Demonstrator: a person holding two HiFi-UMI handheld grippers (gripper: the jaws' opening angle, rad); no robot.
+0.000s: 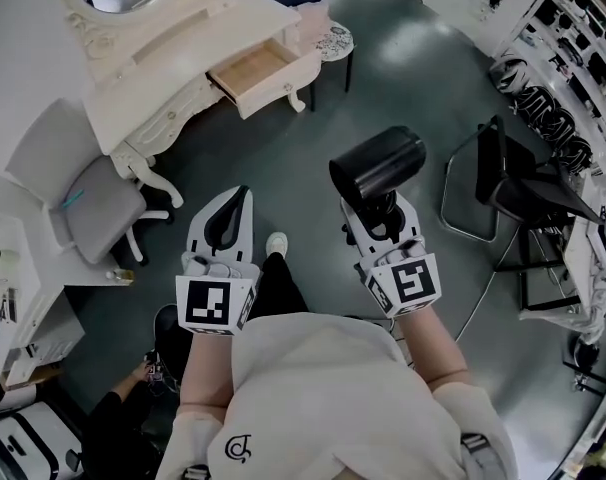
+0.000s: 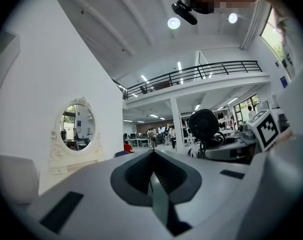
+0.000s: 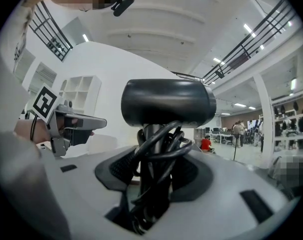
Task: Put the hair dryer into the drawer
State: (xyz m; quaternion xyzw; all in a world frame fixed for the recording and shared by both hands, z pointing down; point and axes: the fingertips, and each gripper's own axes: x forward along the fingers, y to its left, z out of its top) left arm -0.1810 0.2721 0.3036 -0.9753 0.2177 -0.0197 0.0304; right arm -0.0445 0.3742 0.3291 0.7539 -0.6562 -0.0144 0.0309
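floor (image 1: 283, 168) | on it: white vanity (image 1: 178, 43), drawer (image 1: 251, 71) open; grey chair (image 1: 93, 206); black chair (image 1: 515, 183)

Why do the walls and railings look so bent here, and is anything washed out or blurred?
Head view: the wide lens curves the floor around the dressing table; the light is even and the picture sharp. Left gripper view: the balcony railing bows, the ceiling lamp glares, the corners go black. Right gripper view: same bending and dark corners; the hair dryer is sharp.

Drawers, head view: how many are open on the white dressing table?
1. The open drawer is pulled out of the front of the white dressing table, its wooden inside showing. I can't make out whether the table has any shut drawers.
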